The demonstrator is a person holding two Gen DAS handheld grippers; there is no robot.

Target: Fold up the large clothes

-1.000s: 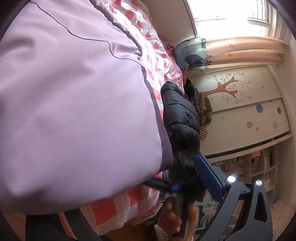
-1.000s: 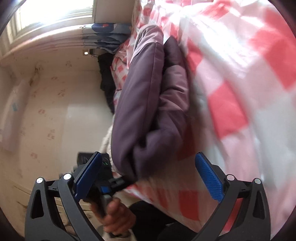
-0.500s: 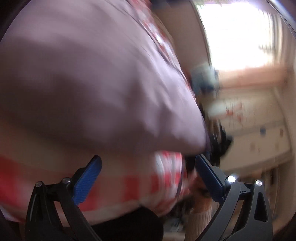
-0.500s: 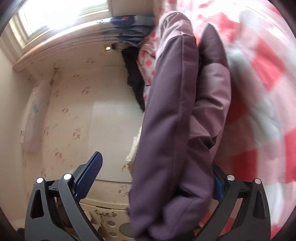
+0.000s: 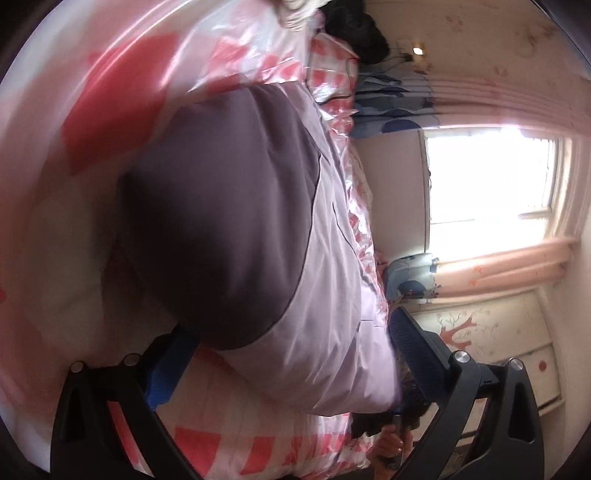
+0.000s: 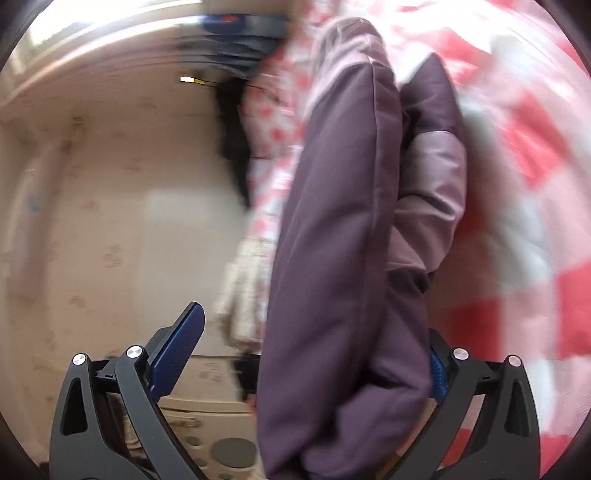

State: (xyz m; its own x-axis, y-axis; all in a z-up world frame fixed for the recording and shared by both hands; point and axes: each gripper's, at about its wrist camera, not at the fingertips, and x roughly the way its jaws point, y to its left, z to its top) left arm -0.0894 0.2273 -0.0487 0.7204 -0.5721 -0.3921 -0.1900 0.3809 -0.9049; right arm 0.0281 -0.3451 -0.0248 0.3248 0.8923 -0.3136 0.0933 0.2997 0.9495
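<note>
Padded jacket (image 5: 258, 229) lies on the bed's red-and-white checked cover (image 5: 110, 122). Long axis in the left wrist view runs from the frame bottom, near the hand-held gripper, up and away toward the far end of the bed. In the right wrist view the jacket (image 6: 343, 258) runs nearly top to bottom, folded into thick stacked layers.

Look: two-tone, dark purple-grey panel over a pale lilac body, thin dark piping along the seam, puffy fill, slight sheen. In the right wrist view a lilac cuff or sleeve band (image 6: 436, 177) sits on the side toward the cover.

Left hand-held gripper (image 5: 291, 354): blue fingers spread wide, jacket bulk between them, left finger partly under the dark panel; no pinch visible, reads as open. Right hand-held gripper (image 6: 314, 373): fingers wide apart, jacket edge fills the gap on the right side and hides most of the right pad (image 6: 437, 376); left pad clear of the cloth. Open.

Hard to make out: both views motion-blurred, the cover smeared. Jacket's bottom end cut off by the frame in the right wrist view. Collar and zip not seen. Dark clothing (image 5: 354, 29) piled at the far end of the bed, kind unclear. Window (image 5: 487, 177) blown out.
</note>
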